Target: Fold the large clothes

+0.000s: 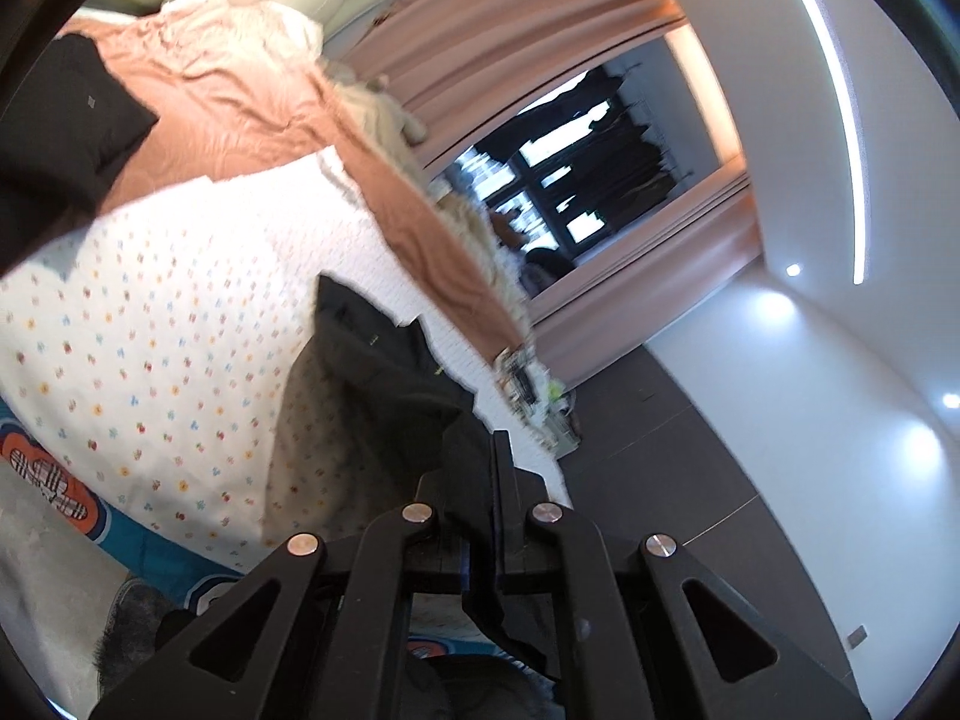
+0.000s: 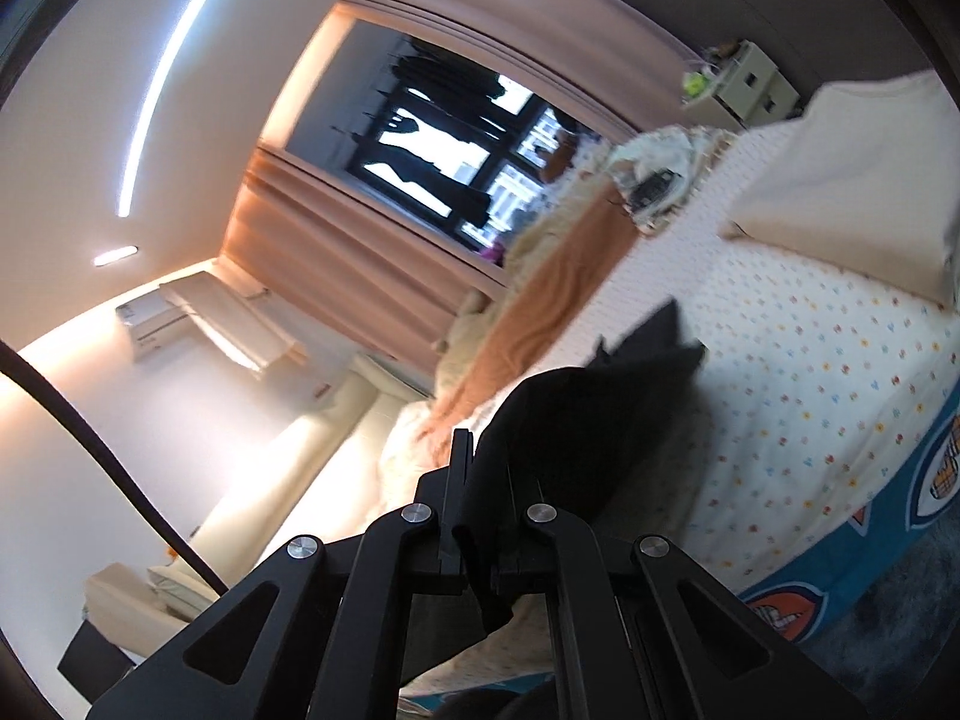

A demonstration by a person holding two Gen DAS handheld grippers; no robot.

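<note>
A large black garment (image 1: 384, 372) hangs lifted over the bed. My left gripper (image 1: 480, 480) is shut on one edge of it, with cloth bunched between the fingers. In the right wrist view the same black garment (image 2: 600, 420) drapes from my right gripper (image 2: 480, 480), which is shut on another edge. The cloth hangs above a white sheet with small coloured dots (image 1: 150, 312), which also shows in the right wrist view (image 2: 810, 390). Both views are tilted steeply.
An orange blanket (image 1: 240, 96) and a black folded item (image 1: 66, 120) lie further up the bed. A beige garment (image 2: 840, 192) lies on the sheet. Orange curtains (image 2: 336, 264) frame a window. A drawer unit (image 2: 744, 90) stands past the bed.
</note>
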